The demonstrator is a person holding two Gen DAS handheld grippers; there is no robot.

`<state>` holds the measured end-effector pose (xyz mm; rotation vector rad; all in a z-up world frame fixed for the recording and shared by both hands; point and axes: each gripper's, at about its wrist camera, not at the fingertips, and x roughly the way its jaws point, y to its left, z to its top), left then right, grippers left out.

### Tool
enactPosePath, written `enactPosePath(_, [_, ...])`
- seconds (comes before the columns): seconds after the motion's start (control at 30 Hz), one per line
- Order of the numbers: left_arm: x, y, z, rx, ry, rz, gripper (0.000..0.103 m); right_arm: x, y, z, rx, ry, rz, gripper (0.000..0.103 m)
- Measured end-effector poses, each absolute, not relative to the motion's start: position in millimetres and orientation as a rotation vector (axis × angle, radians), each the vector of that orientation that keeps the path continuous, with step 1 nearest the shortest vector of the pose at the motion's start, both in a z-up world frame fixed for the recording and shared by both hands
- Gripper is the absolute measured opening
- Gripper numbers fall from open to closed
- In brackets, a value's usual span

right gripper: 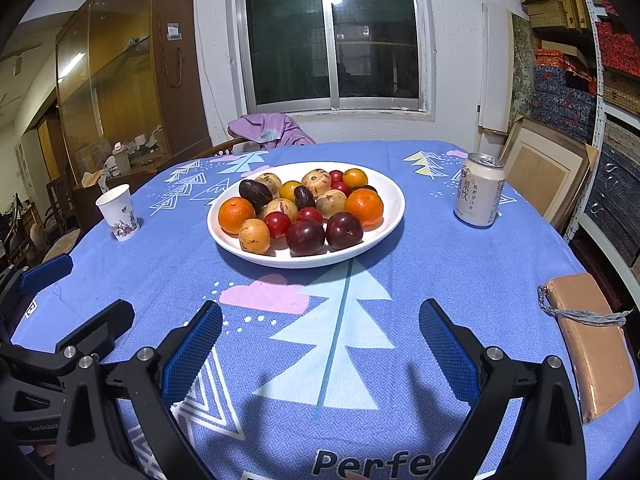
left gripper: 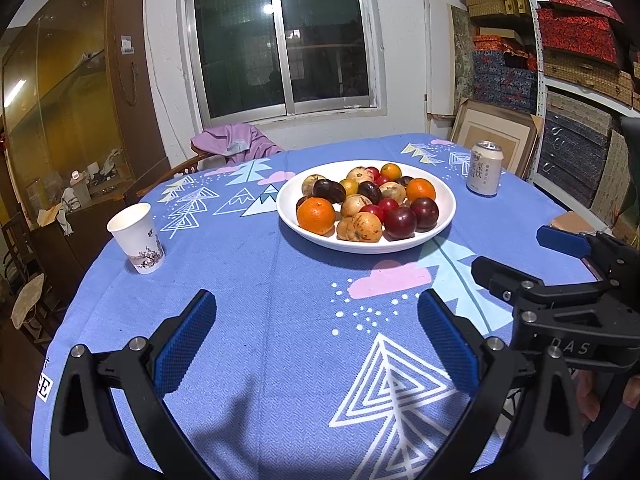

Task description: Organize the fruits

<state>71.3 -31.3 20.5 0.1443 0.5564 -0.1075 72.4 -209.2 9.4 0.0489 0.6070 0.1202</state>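
A: Where's the fruit?
B: Piled on the white plate [right gripper: 384, 216], mid-table, at twelve o'clock from the right gripper [right gripper: 320, 344], one o'clock from the left gripper [left gripper: 316, 340].
A: Jaws?
B: Both wide, empty. The right looks nearer.

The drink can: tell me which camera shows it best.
The right wrist view. There the can stands larger and nearer, right of the plate, its label characters sharp. In the left wrist view the can is smaller and farther off, toward the table's far right edge, its print harder to read.
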Motion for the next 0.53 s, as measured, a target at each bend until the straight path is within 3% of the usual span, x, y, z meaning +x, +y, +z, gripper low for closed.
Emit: enactPosePath(0.53, [74.1, -29.3, 18.7, 0.136, 0.569, -0.115, 0.099, 72.1, -209.6, 9.8, 0.049, 0.606, 0.12, 0.1])
